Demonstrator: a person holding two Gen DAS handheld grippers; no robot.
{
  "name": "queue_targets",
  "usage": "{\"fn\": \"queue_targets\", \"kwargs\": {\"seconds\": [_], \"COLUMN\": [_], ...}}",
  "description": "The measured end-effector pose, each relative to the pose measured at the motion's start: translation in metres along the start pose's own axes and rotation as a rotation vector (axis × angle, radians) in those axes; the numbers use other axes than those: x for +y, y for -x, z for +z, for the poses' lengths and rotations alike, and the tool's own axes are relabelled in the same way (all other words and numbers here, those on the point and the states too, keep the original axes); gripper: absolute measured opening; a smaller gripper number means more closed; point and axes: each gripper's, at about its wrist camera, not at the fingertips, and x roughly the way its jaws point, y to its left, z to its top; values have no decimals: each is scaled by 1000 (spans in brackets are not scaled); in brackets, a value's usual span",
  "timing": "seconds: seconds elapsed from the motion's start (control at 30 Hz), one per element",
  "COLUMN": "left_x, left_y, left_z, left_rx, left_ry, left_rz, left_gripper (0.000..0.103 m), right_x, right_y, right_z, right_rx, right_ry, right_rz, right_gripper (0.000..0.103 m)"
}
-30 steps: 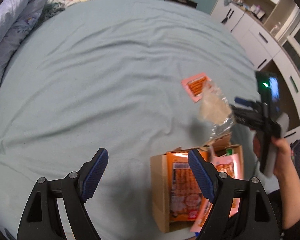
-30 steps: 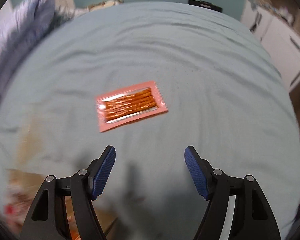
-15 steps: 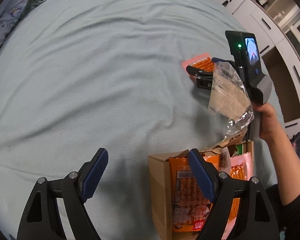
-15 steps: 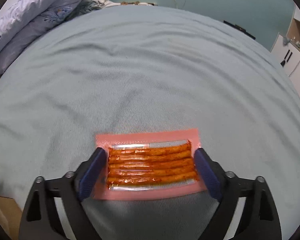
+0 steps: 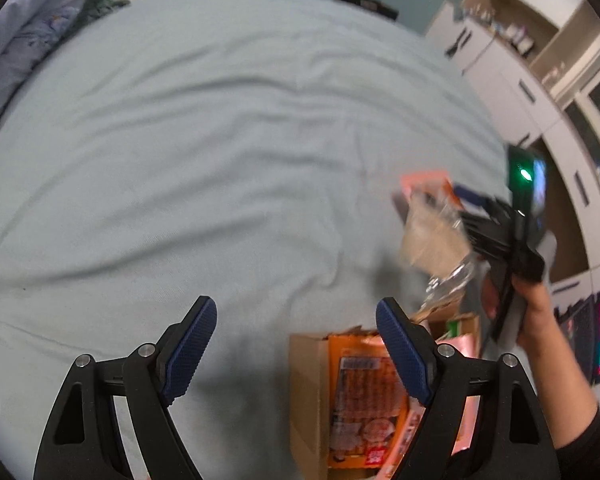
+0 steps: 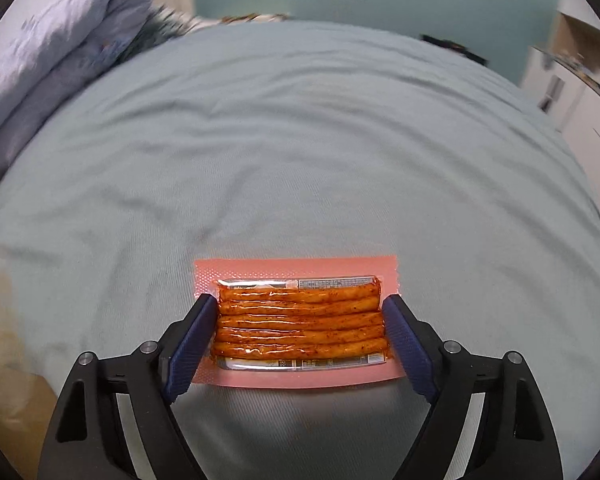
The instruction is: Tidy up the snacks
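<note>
Five or six red-orange spicy sticks sit sealed in a flat pink plastic snack packet [image 6: 296, 322], which lies on the pale blue-green bed sheet [image 6: 300, 152] squarely between my right gripper's [image 6: 298, 336] blue pads. Its jaws are closing from wide, the pads at the short ends of the stick block; I can't tell whether they press yet.

I judge the packet light, thin and floppy, with slick film, so I'd bite across the stiffer stick block, not the limp pink border, which would fold and slip. The soft sheet will give under the pads.

My left gripper [image 5: 296, 354] hangs open and empty over the sheet, beside an open brown cardboard box [image 5: 308, 396] holding an orange snack pack [image 5: 360, 400].

From the left view, the right gripper [image 5: 460, 216] is blurred, and a clear crinkly bag with pale contents [image 5: 432, 236] covers the pink packet's [image 5: 424, 180] lower part. The person's hand [image 5: 536, 312] grips the handle. The box's far side is cut off by my left gripper's finger.
</note>
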Motion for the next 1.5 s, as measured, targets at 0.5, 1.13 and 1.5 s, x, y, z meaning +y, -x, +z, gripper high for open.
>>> {"fn": "queue_targets", "kwargs": {"seconds": [0.5,1.13,1.5], "left_x": [-2,-22,-61], "left_y": [26,45,44], "left_z": [-21,-48,-74], "left_rx": [-71,-136,-152], "left_ry": [-21,-148,-325], "left_rz": [86,243,331], "left_gripper": [83,84,86], "right_x": [103,87,118], "right_y": [190,263,256], "right_z": [-94,-138,-145], "right_rx": [-23,-44,33], "right_ry": [-105,-254,-202], "right_rz": [298,88,38], "right_gripper": [84,85,85]}}
